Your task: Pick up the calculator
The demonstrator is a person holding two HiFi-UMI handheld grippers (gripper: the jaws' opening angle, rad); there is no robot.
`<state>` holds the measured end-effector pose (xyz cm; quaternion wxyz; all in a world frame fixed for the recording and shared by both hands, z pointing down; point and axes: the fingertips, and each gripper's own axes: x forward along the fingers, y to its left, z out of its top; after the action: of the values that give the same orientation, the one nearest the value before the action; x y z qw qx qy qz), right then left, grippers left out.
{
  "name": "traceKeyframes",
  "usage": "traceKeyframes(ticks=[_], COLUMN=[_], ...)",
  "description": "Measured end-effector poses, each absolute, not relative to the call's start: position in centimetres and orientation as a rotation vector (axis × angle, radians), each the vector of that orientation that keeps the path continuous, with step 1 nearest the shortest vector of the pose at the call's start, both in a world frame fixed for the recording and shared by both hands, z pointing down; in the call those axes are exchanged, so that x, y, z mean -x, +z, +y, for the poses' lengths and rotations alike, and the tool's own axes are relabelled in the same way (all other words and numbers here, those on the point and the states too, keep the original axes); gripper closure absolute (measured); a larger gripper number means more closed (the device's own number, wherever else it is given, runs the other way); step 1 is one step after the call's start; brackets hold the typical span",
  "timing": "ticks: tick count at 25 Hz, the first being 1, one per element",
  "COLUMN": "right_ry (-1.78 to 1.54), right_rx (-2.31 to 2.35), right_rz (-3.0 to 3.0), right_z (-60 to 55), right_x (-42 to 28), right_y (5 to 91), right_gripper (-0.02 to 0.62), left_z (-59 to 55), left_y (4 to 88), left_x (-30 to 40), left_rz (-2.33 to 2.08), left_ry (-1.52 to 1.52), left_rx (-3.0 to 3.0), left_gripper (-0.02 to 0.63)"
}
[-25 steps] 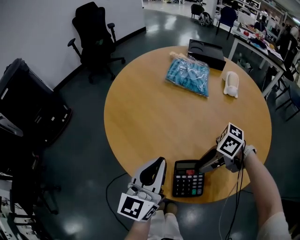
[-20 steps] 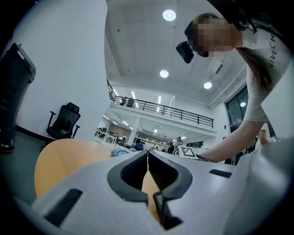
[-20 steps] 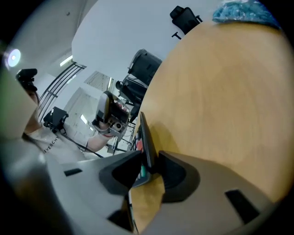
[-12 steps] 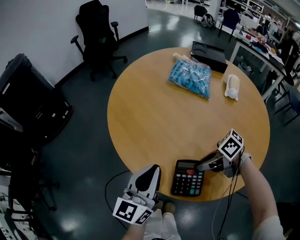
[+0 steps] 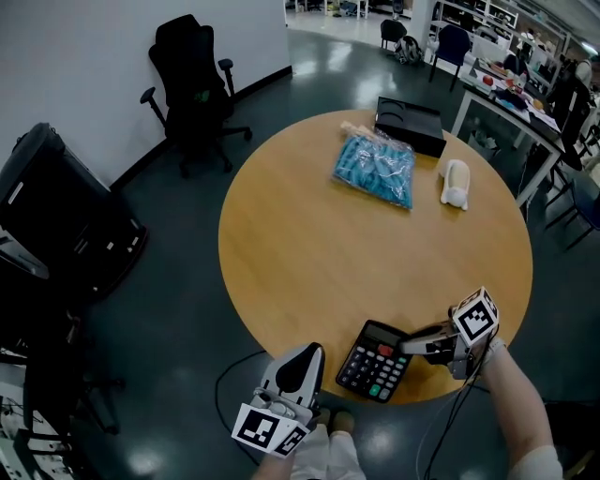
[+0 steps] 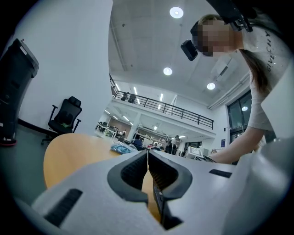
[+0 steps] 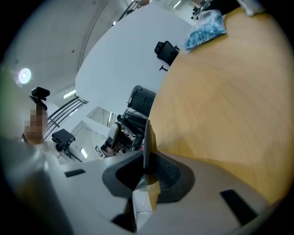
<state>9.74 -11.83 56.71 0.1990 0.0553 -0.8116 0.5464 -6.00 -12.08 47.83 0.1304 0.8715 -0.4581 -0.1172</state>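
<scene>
Head view dimmish, flat overhead light, glare patches on glossy floor (image 5: 323,56). Gripper views: heavy fisheye, black vignette corners. Ceiling lights (image 6: 176,12) blow out; left gripper (image 6: 147,156) up close reads soft.

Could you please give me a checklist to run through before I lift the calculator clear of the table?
1. Right gripper shut on the calculator: ok, its thin edge sits between the pads.
2. Grip centred on the calculator: not ok, it is held by one edge only.
3. Calculator fully off the table: cannot tell.
4. Left gripper out of the way: ok, shut, empty, beside the table's near edge.
5. Blue bag away from the lift: ok, at the far side.
</scene>
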Motion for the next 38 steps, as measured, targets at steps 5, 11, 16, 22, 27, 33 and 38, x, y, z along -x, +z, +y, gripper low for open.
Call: traceKeyframes(ticks=[5,11,16,22,27,33,38], right_ry=[1.554,1.578,1.572,1.697,1.881,1.953,1.987], right_rx=[-0.418,-0.661,-0.906,-1.185,-1.365,-1.52,-1.586], right_rz=[-2.404,-2.539,-2.635,-2.714,-2.723,-2.691,-2.647], right_z=[-13.1,-13.0,-12.9,-11.2,-7.3,-5.8,-6.1], right_x=[-11.2,-12.6,-14.1,-15.3,-14.8,-14.0,-13.9], right_y=[52.7,45.2,39.3,34.6,33.8,35.8,37.2], right_gripper=[0.535,0.535,0.535,0.535,0.535,0.535,0.535], left_z=[-12.3,-12.6,-12.5,-12.8,-11.3,-12.2,-12.6], left_y=[45.2,40.4,37.0,32.7,32.0,32.0,31.9], left_x=[4.3,2.7,2.7,3.0,2.3,2.7,2.6], left_rz=[-1.274,-1.199,-1.173,-1.156,-1.114,-1.16,-1.172], left_ry=[-0.333,-0.384,-0.438,-0.511,-0.48,-0.481,-0.486], left_rx=[-2.588,-2.662,-2.666,-2.69,-2.75,-2.75,-2.752], left_gripper=[0.594,0.594,0.594,0.594,0.594,0.594,0.594])
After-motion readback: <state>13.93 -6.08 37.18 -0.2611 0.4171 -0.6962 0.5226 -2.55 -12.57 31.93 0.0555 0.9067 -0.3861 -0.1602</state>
